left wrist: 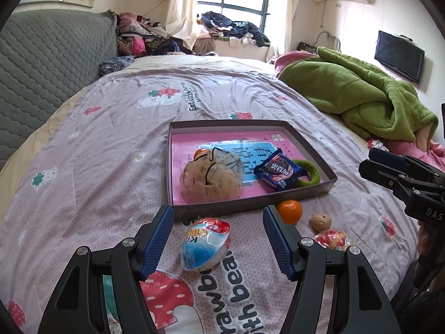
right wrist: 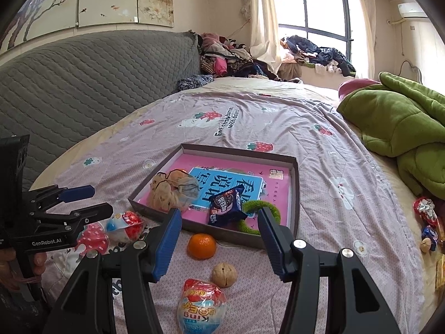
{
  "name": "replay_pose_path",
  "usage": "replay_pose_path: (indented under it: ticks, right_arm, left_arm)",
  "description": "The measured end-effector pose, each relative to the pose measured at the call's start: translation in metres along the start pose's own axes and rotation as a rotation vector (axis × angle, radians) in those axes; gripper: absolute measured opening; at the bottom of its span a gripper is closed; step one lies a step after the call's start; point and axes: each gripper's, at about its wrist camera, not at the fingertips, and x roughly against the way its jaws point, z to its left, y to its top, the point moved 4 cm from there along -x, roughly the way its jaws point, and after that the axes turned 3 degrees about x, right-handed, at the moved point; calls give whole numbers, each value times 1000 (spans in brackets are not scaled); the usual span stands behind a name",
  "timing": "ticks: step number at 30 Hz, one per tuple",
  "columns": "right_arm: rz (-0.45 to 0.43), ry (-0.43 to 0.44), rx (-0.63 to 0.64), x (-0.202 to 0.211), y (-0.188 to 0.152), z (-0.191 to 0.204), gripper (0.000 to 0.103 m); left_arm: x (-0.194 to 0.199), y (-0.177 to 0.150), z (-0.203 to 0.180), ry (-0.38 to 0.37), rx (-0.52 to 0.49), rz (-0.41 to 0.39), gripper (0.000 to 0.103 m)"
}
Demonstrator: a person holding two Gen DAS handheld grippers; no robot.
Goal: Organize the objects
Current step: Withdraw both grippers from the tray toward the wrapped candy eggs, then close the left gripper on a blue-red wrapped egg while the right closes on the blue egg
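On a bed (left wrist: pixel 111 128) with a strawberry-print quilt lies a shallow box (left wrist: pixel 308 150) holding a pink book (left wrist: pixel 180 156), a mesh pouch (left wrist: pixel 208 178), a blue cookie pack (left wrist: pixel 281 171) and a green ring (left wrist: pixel 313 171). The left gripper (left wrist: pixel 218 239) hangs over the quilt just in front of the box, its jaws spread wide and gripping nothing; a wrapped toy egg (left wrist: pixel 204 246) lies on the quilt between its blue pads (left wrist: pixel 155 245), apart from both. The right gripper (right wrist: pixel 219 246) is also released and empty, with an orange (right wrist: pixel 201 245), a walnut (right wrist: pixel 224 274) and a second egg (right wrist: pixel 201 306) lying loose on the quilt between its fingers. The orange sits just beside the box's near wall.
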Motion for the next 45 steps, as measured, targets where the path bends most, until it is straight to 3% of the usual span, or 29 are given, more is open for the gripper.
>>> replay_pose_path:
  ticks: [45]
  right_arm:
    - [123,25,10,-2,-70,31,57]
  left_arm:
    - [3,-47,-10,2,-16,63,68]
